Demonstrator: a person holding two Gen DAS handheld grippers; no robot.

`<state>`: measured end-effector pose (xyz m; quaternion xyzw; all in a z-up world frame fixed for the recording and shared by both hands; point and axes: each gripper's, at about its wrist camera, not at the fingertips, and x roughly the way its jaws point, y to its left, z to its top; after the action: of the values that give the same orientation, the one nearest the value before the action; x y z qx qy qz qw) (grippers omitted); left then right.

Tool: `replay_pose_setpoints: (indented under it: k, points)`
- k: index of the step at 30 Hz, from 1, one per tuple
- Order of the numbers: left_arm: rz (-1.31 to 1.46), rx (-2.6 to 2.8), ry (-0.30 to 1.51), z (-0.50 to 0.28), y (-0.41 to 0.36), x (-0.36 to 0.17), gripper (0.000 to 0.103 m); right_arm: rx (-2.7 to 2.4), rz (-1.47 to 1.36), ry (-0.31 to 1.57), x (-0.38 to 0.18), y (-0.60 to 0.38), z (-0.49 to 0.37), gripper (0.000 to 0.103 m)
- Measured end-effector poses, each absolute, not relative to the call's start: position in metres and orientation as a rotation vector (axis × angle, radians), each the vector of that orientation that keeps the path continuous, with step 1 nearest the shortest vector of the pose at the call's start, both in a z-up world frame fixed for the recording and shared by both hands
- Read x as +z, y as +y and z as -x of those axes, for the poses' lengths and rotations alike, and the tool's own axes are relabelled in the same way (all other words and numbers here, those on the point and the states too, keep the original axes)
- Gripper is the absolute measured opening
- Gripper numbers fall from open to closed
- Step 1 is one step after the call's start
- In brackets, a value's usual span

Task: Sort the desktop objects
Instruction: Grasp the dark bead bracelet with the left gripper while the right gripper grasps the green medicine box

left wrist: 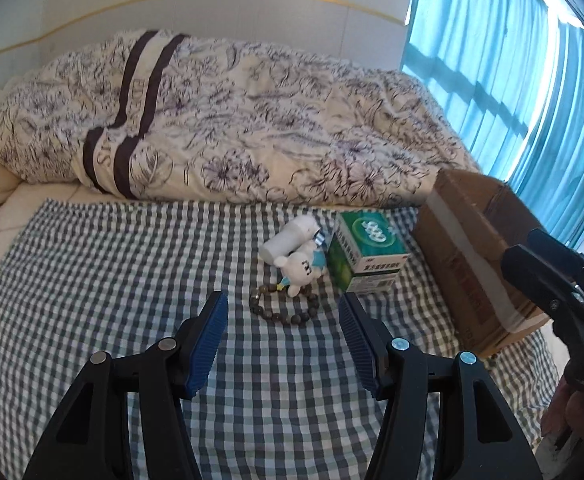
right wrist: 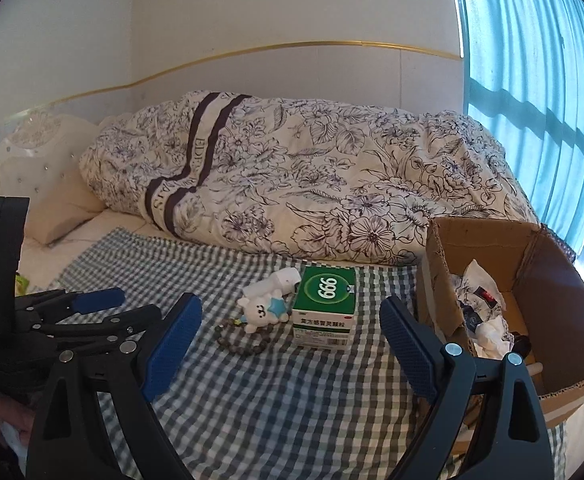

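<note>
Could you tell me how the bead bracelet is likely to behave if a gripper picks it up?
The bead bracelet is a loop of separate round beads, so it will probably sag limply. Pinching one smooth bead may slip. The bear charm seems attached and would likely trail along.

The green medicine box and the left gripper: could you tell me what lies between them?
In the left wrist view, only bare checked cloth separates the open left gripper from the green medicine box; the bead bracelet lies just left of that line.

Checked cloth (left wrist: 132, 280) lying matt, woven; cardboard box (right wrist: 443, 248) showing rough corrugated edges; medicine carton (right wrist: 325, 300) reflecting slightly glossy; fingers (left wrist: 212, 332) showing ribbed blue pads.
</note>
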<state>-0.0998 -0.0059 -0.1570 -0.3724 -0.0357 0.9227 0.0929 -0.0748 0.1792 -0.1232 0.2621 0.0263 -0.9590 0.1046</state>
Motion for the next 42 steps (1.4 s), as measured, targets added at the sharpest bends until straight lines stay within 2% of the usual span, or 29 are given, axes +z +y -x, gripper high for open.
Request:
replay_pose_setpoints:
  k: [14,20,34,38,42]
  points:
    - [1.246,2.679,-0.131,0.156,-0.005,-0.231,0.059,-2.776,-0.919,0.054,-0.185,0.181,0.135,0.091]
    - [1.299,2.673,-0.147,0.183,-0.009,-0.258,0.051,-2.784,-0.968,0.027,-0.204,0.186,0.158,0.091]
    - [1.366,2.640,-0.158,0.214,-0.004,-0.296,0.042,-2.819,-1.063,0.024,-0.236,0.185,0.195,0.091]
    - [1.359,2.652,-0.134,0.215,-0.003,-0.300,0.034,-2.821,-1.083,0.022,-0.243,0.185,0.200,0.091]
    - [1.342,2.652,-0.134,0.214,-0.002,-0.301,0.017,-2.839,-1.108,0.058,-0.252,0.184,0.208,0.091]
